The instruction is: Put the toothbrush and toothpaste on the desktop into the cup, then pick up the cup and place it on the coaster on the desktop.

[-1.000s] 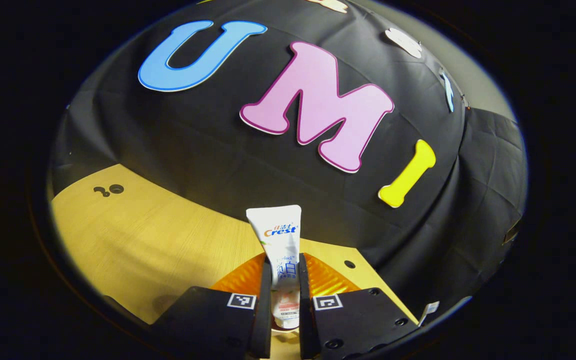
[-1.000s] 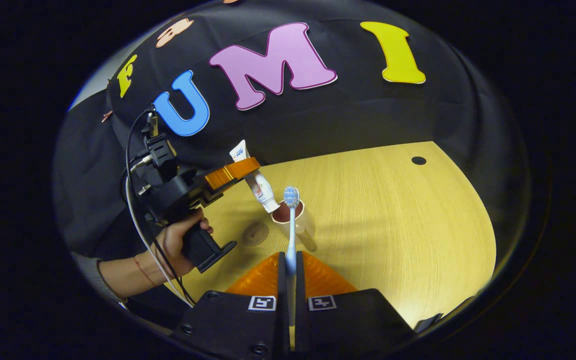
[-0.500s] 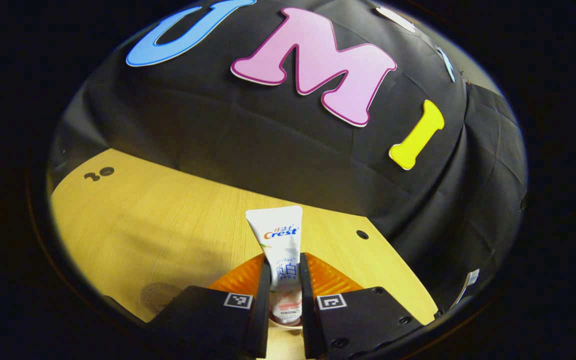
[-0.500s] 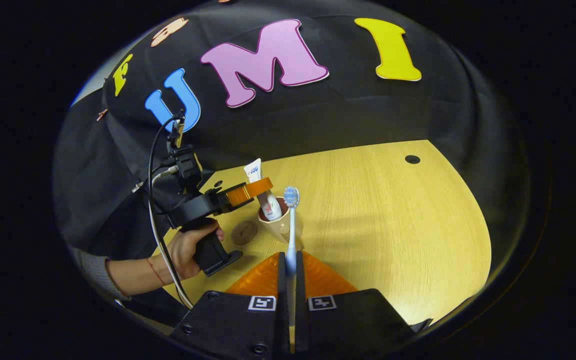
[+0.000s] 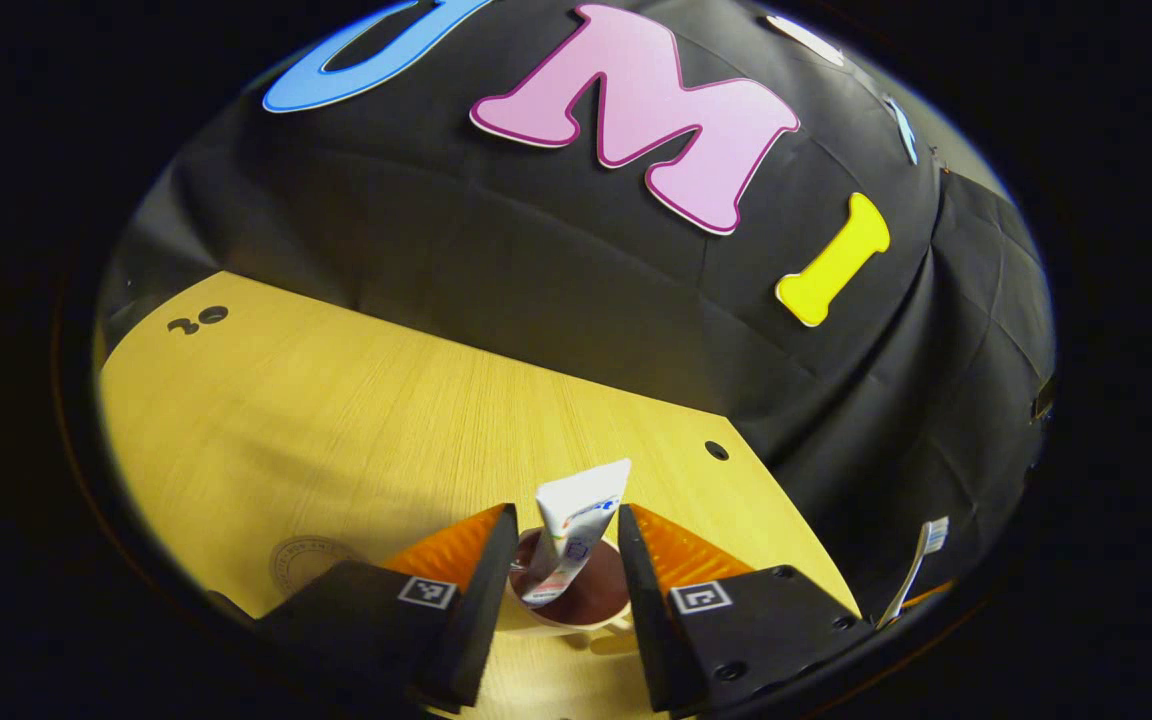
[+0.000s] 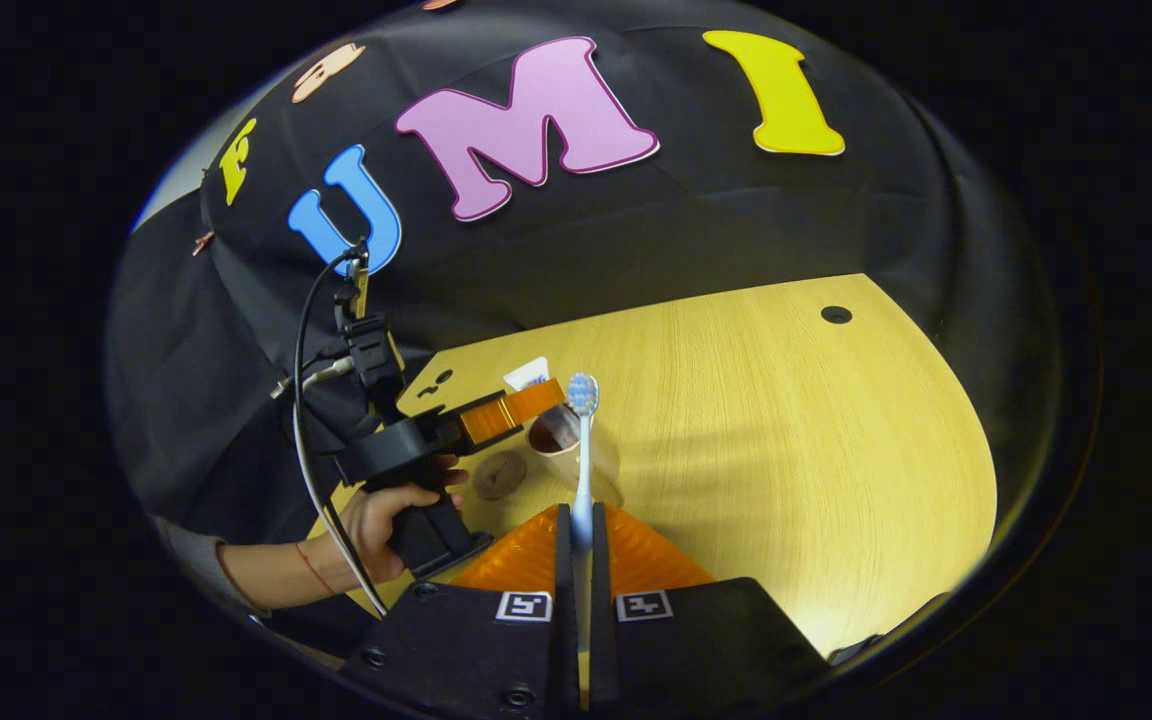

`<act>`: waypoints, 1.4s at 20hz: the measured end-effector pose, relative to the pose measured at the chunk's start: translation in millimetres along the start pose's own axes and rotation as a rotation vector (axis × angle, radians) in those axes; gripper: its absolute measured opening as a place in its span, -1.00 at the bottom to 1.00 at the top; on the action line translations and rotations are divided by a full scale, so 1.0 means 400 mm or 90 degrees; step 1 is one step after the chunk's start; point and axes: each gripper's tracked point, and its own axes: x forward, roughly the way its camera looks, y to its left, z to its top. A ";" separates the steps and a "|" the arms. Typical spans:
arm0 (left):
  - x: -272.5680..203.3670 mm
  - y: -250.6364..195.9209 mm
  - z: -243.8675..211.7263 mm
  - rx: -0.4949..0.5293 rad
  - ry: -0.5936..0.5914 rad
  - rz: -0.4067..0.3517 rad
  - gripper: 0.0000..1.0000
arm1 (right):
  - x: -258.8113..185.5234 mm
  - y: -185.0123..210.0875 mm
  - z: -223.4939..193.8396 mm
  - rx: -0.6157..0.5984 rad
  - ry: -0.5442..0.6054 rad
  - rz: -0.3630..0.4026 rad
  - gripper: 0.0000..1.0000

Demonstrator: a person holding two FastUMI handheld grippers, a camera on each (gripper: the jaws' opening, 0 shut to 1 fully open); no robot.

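Note:
The white toothpaste tube (image 5: 576, 525) stands tilted in the cream cup (image 5: 586, 627) with a brown inside. My left gripper (image 5: 566, 515) is open, one finger on either side of the tube and apart from it, right above the cup. In the right gripper view the cup (image 6: 548, 440) stands on the table with the left gripper (image 6: 511, 412) over it and the tube's top (image 6: 528, 372) poking out behind. My right gripper (image 6: 580, 512) is shut on the toothbrush (image 6: 583, 455), held upright, bristles up, short of the cup. The round brown coaster (image 6: 499, 472) lies left of the cup.
A pale wooden table (image 6: 786, 420) runs back to the black cloth wall. It has small cable holes (image 6: 836, 314) near the far edge. A hand (image 6: 376, 520) holds the left gripper's handle, its cable looping up. The coaster (image 5: 306, 560) and the toothbrush (image 5: 916, 570) also appear in the left gripper view.
My left gripper has opened and let go of the toothpaste, which dropped into the cup and leans there. The right gripper with the toothbrush has barely moved.

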 end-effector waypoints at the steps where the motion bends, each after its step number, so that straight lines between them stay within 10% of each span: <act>1: -0.009 -0.007 0.005 0.006 -0.003 -0.004 0.48 | 0.010 0.007 0.016 0.022 -0.007 0.009 -0.82; 11: -0.274 -0.030 0.064 0.004 -0.062 -0.005 0.67 | 0.184 0.044 0.219 0.254 -0.123 0.079 -0.82; 22: -0.567 0.073 -0.035 -0.033 -0.053 0.047 0.66 | 0.420 -0.043 0.252 0.273 -0.180 -0.013 -0.83; 28: -0.589 0.123 -0.071 -0.031 -0.032 0.073 0.66 | 0.461 -0.029 0.163 0.160 -0.179 -0.052 -0.82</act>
